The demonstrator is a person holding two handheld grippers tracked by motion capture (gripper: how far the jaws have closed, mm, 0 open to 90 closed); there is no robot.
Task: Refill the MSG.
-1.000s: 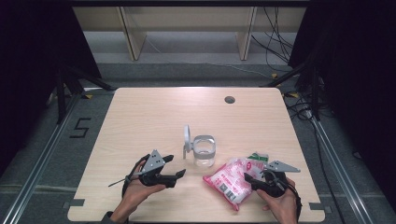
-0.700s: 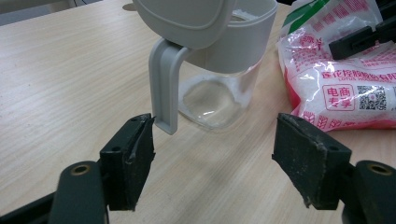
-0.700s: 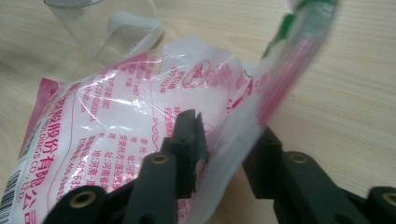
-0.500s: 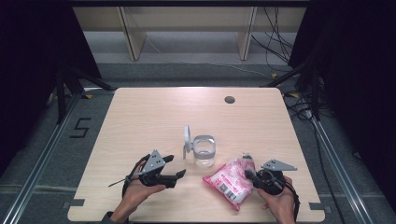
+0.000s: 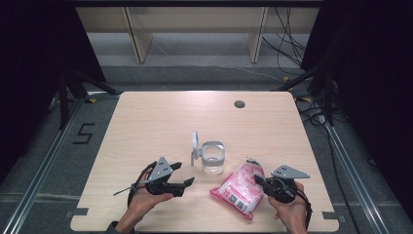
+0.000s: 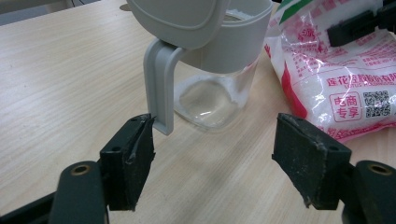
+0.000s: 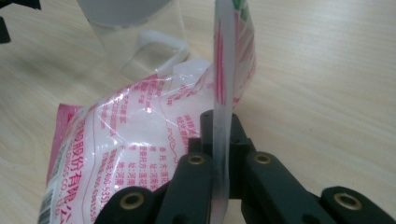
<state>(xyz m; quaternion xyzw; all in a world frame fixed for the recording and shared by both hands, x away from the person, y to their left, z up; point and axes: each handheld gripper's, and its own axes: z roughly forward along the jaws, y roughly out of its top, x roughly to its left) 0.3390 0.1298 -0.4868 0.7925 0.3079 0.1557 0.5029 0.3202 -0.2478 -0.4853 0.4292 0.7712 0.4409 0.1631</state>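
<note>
On the left of the bench (image 5: 146, 122), the left tool (image 5: 187, 181) lies low over the wood in the person's left hand (image 5: 141, 202), pointing toward the middle. In the left gripper view its jaws stand wide apart with nothing between the pads (image 6: 135, 163); one pad sits just beside the foot of the grey hinge arm without pressing it.

In the middle of the bench stands a clear jar (image 5: 213, 157) with a grey collar, upright. Its grey lid (image 5: 195, 145) is flipped open and stands on edge at the jar's left side, hung on that hinge arm. The jar looks empty apart from some white residue at the bottom, seen in the left gripper view (image 6: 210, 100).

Just right of the jar, close to it, lies a pink and white bag (image 5: 238, 190) of white grains, printed with red writing and a square code. It rests on the bench near the front edge, its top end raised toward the jar.

At the right, the right tool (image 5: 260, 181) is held in the person's right hand (image 5: 290, 209). Its jaws have just been closing, and they now pinch the bag's flat sealed edge, which rises upright from between them in the right gripper view (image 7: 222, 140).

A small dark round hole (image 5: 239, 104) sits at the far side of the bench.
</note>
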